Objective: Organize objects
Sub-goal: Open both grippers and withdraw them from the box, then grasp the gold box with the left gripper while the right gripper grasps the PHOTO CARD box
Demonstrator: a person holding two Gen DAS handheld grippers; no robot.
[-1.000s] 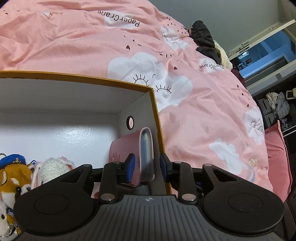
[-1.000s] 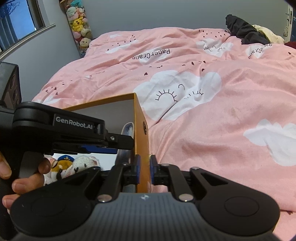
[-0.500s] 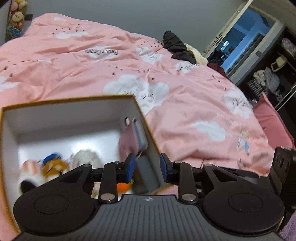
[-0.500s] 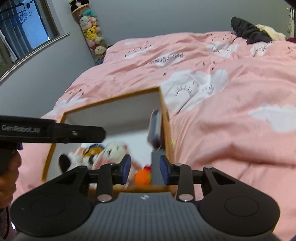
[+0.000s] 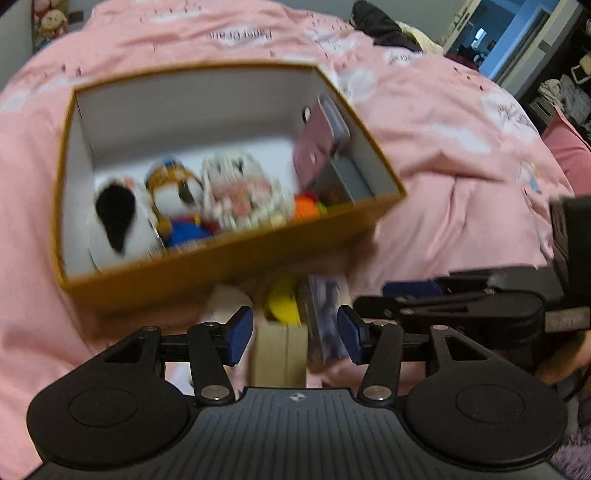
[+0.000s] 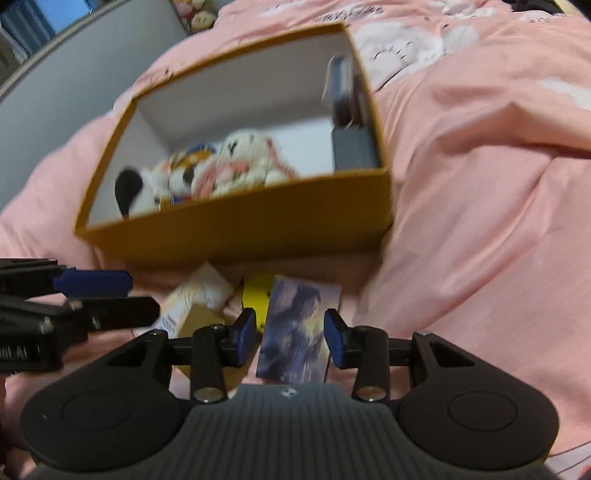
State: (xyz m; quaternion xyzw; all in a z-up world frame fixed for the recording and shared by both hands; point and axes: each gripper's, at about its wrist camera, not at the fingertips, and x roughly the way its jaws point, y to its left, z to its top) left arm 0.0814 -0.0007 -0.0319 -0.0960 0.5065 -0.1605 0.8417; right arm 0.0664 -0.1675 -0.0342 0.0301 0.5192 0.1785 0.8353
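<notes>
A mustard box (image 5: 229, 258) (image 6: 236, 229) with white inner walls sits on the pink bedspread. Inside are plush toys (image 5: 236, 192) (image 6: 229, 166), an orange ball (image 5: 304, 206), a grey box (image 6: 352, 149) and a pink flat case (image 5: 317, 144) leaning on the right wall. In front of it lie a small cardboard box (image 5: 280, 350) (image 6: 199, 299), a yellow thing (image 5: 282, 302) (image 6: 256, 295) and a purple picture card (image 6: 295, 332) (image 5: 325, 317). My left gripper (image 5: 295, 328) hangs over the cardboard box, jaws opening, gripping nothing. My right gripper (image 6: 290, 328) is opening, the card lying between its pads untouched.
The pink cloud-print bedspread (image 5: 461, 177) (image 6: 480, 184) rises in folds right of the box. Dark clothes (image 5: 384, 26) lie at the far end. A doorway and shelves (image 5: 546, 74) are at the right; a shelf of plush toys (image 6: 195, 11) stands by the wall.
Both grippers pulled back from the box and their jaws widened. The pink case left the left gripper and stays leaning inside the box. The items in front of the box came into view.
</notes>
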